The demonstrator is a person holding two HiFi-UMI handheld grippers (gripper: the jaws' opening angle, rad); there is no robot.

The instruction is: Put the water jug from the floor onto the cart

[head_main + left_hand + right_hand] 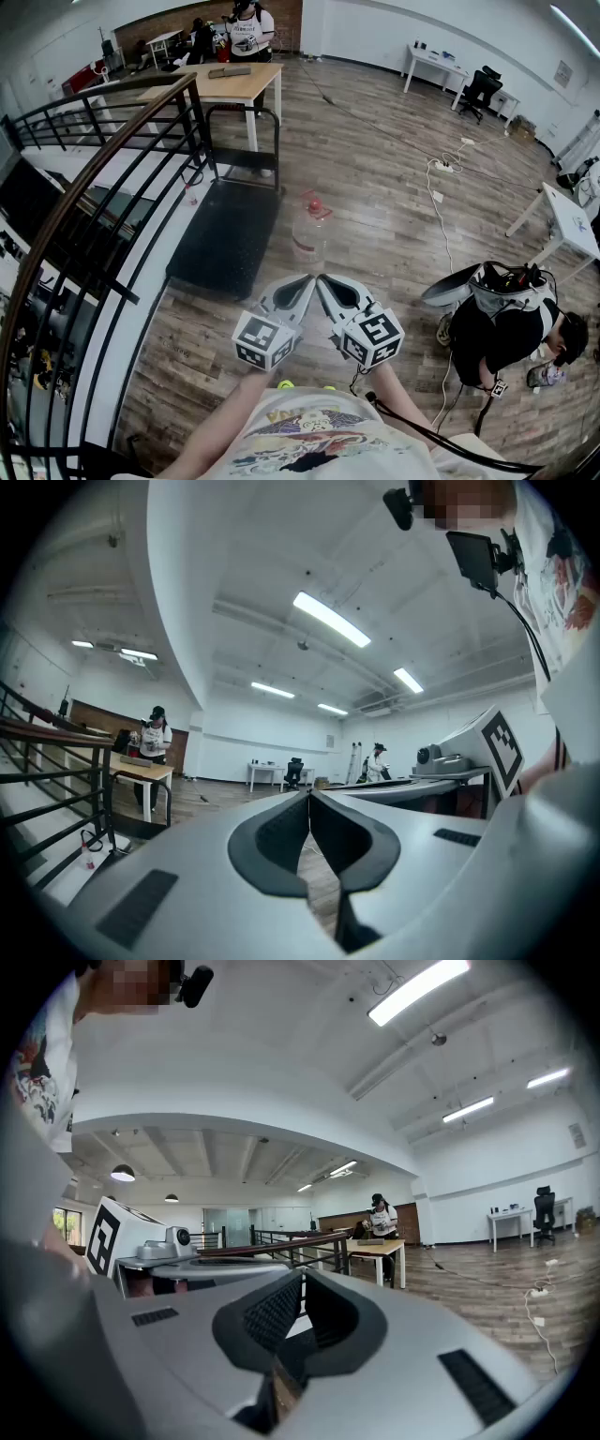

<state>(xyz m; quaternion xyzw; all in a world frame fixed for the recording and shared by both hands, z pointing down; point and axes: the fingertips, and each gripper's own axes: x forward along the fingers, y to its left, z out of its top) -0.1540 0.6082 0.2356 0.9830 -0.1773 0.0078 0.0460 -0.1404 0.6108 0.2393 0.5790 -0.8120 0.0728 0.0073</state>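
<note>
Head view: water jug upright on floor just beside cart, ahead of left gripper and right gripper, both jaws closed and empty; best parted before flanking the jug.

One water jug and one cart sit at centre frame, with two grippers, the left gripper and the right gripper, just below. Three desks ring the room. Two people appear, at top and lower right.
</note>
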